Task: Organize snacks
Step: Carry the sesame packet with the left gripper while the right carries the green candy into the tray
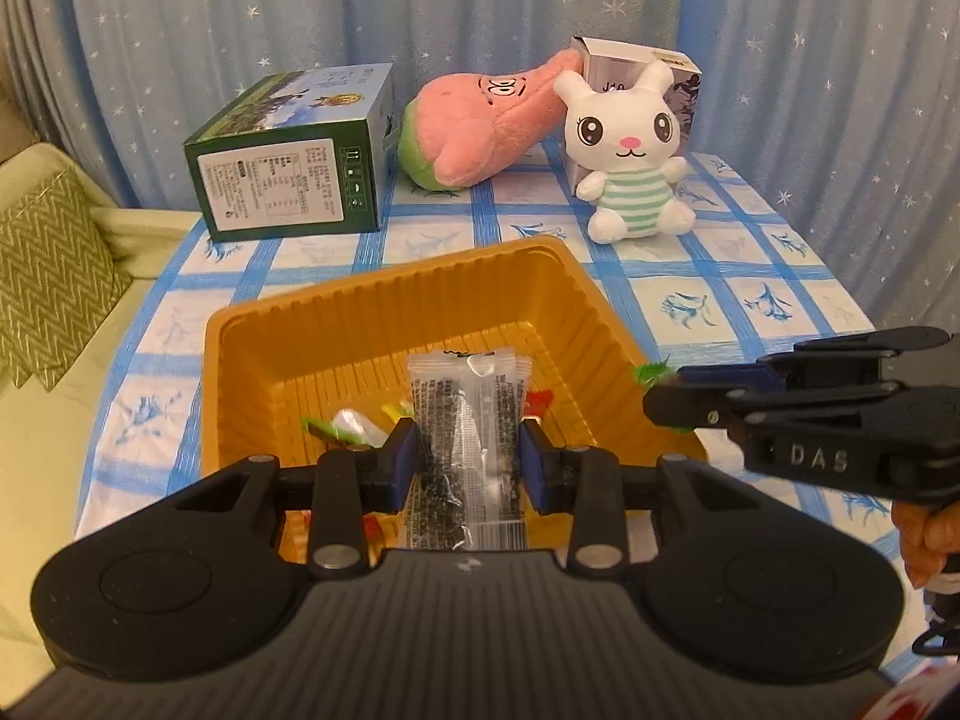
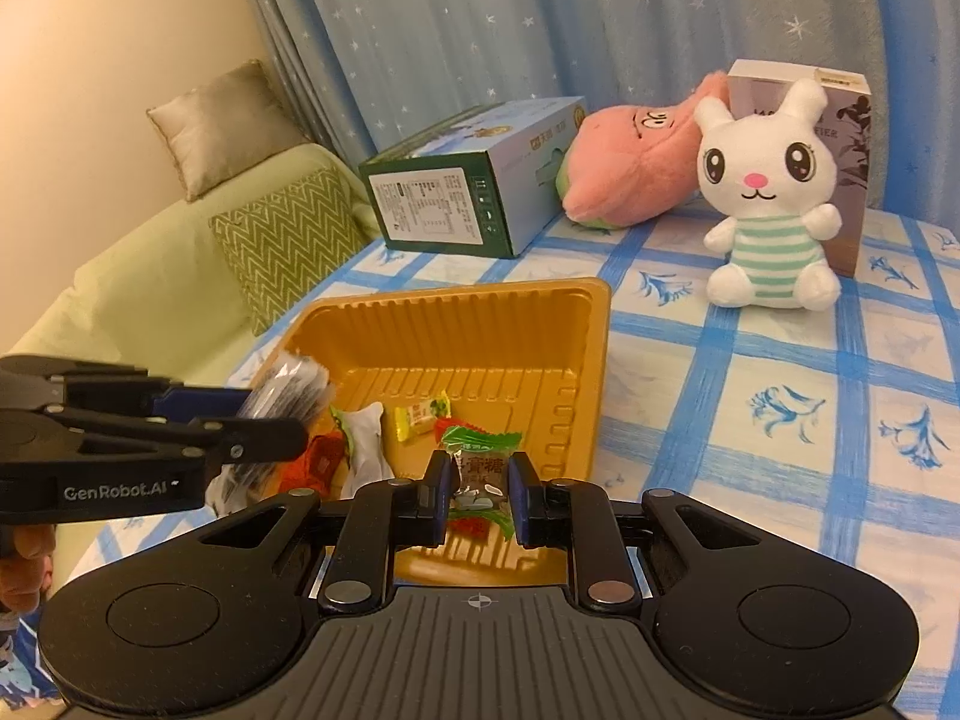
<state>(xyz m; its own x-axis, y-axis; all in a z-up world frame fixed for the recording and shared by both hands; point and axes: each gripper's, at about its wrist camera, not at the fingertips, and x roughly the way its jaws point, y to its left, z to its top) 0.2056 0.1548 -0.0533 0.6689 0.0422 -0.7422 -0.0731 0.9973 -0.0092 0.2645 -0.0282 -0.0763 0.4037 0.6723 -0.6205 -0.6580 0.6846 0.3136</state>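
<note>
An orange plastic tray (image 1: pixel 384 306) (image 2: pixel 480 324) sits on the blue-checked tablecloth with several small wrapped snacks (image 2: pixel 420 417) lying in it. My left gripper (image 1: pixel 467 459) is shut on a clear packet of dark snack (image 1: pixel 465 420), held upright above the tray's near side; the same packet (image 2: pixel 294 387) shows at the left of the right wrist view. My right gripper (image 2: pixel 480 489) is shut on a small candy with green wrapper ends (image 2: pixel 480 462), over the tray's near right edge. It reaches in from the right in the left wrist view (image 1: pixel 660 402).
Behind the tray stand a green carton (image 1: pixel 294 162) (image 2: pixel 474 180), a pink plush (image 1: pixel 480 126) (image 2: pixel 636 162), a white rabbit plush (image 1: pixel 630 162) (image 2: pixel 762 198) and a pale box (image 1: pixel 624 66) (image 2: pixel 840 120). A green sofa with cushions (image 2: pixel 282 240) lies left of the table.
</note>
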